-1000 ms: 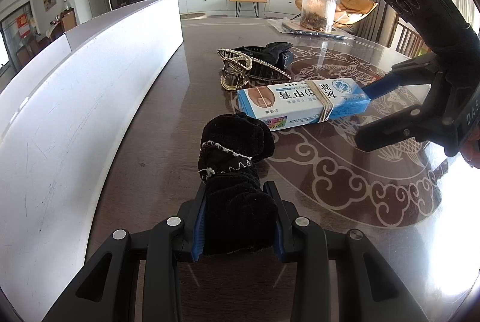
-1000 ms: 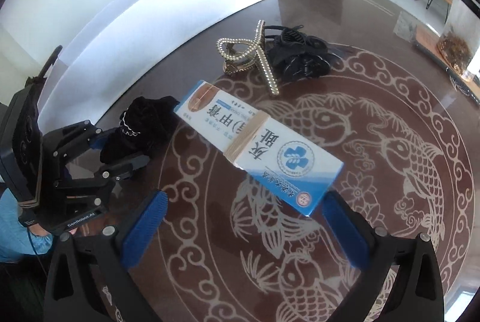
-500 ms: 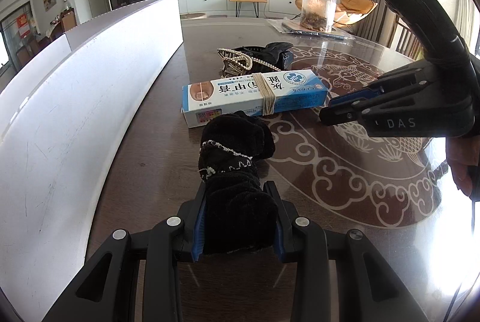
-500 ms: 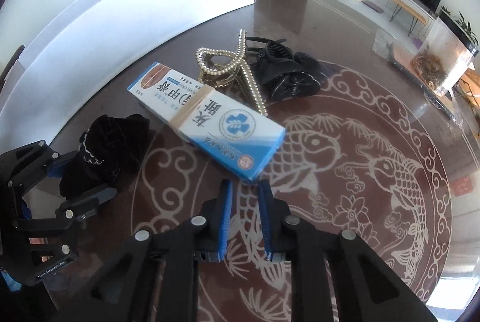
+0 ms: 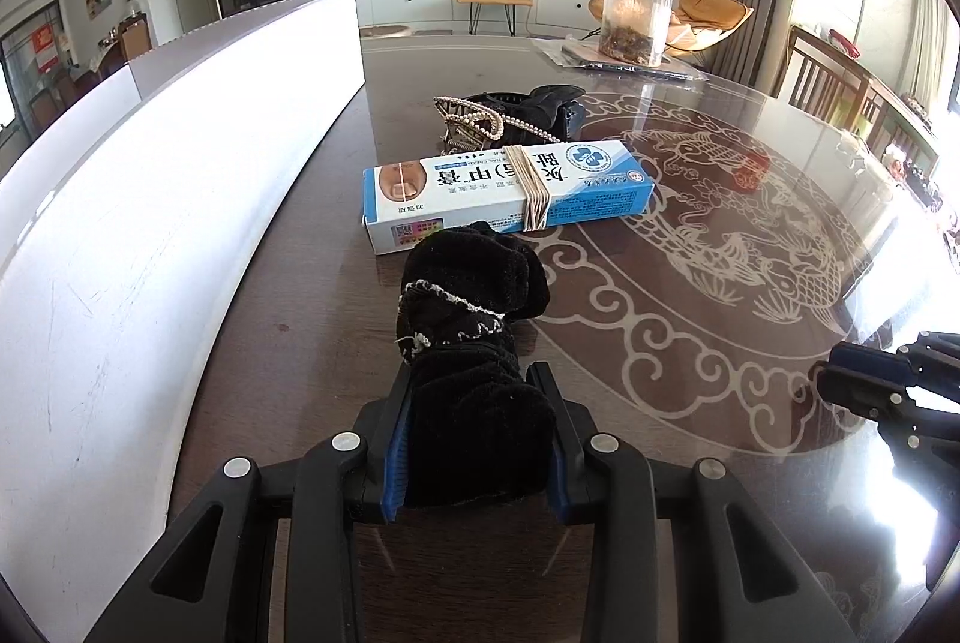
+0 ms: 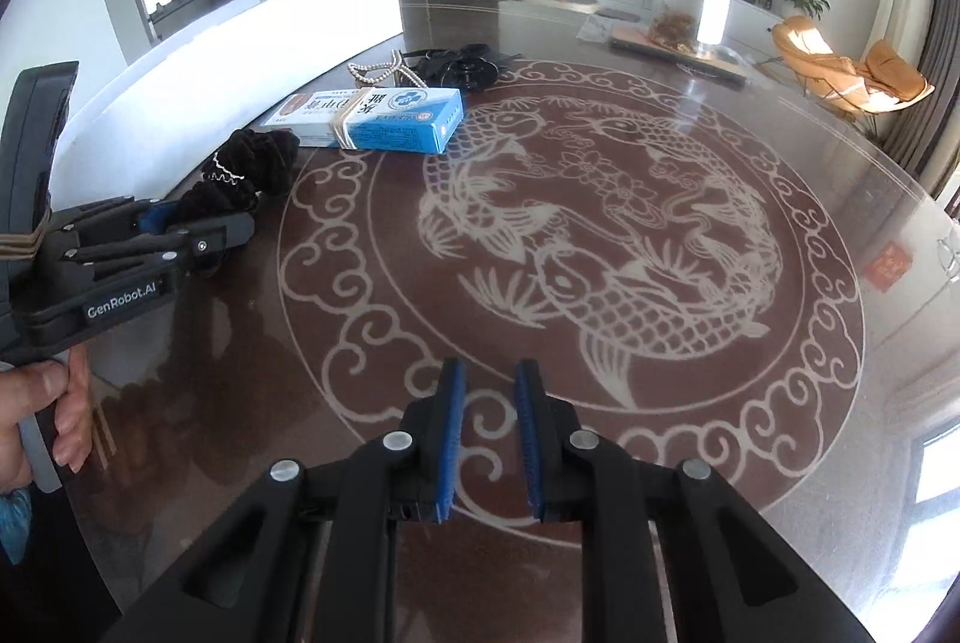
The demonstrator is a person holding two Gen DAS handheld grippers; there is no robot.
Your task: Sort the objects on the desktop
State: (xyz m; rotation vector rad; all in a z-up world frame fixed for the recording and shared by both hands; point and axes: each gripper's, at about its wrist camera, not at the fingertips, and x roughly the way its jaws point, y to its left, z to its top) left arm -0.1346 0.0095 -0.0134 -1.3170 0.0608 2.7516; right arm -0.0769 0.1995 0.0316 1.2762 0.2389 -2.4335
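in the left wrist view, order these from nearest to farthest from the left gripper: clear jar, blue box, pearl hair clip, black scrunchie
1. black scrunchie, clamped in the left gripper
2. blue box, just beyond it
3. pearl hair clip, behind the box
4. clear jar, at the far table edge

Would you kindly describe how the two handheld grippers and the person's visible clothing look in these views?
Both grippers are black plastic with angular open-frame linkages, silver rivets and ribbed blue pads on the fingers. The left gripper carries white "GenRobot.AI" lettering on its side and tan bands around its tall black housing; its grey trigger sits under the hand. The right gripper has the same build. A bit of blue sleeve shows at the wrist.
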